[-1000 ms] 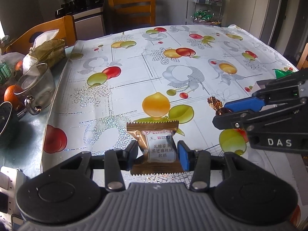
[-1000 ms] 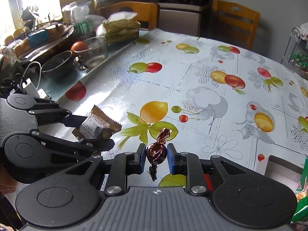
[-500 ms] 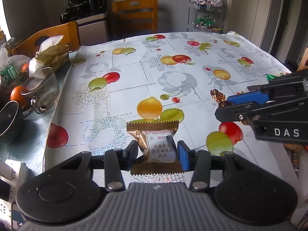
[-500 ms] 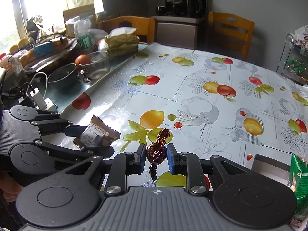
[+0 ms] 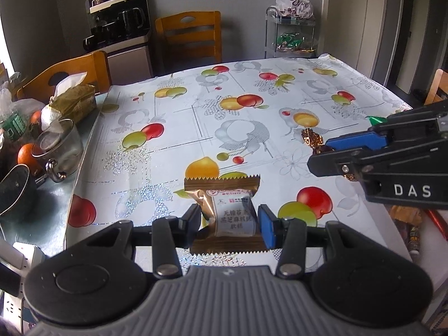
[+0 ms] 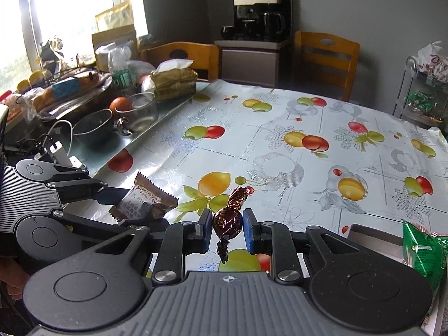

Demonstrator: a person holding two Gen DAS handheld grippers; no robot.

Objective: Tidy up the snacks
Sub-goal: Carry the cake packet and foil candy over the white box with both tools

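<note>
Fingers pinch both: left gripper (image 5: 229, 221) brown rectangular foil pastry packet (image 5: 226, 213), right gripper (image 6: 226, 228) round brown foil-twist candy (image 6: 227, 221). Keep squeeze steady, carry level.

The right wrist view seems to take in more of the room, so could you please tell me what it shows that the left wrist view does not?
Only the right wrist view shows the bright window and the green snack packet. Only the left wrist view shows the white plastic bag whole on the wire rack. Both show the left gripper shut on the brown pastry packet, the right gripper shut on the foil-wrapped candy, the fruit-print tablecloth and the coffee machine.
</note>
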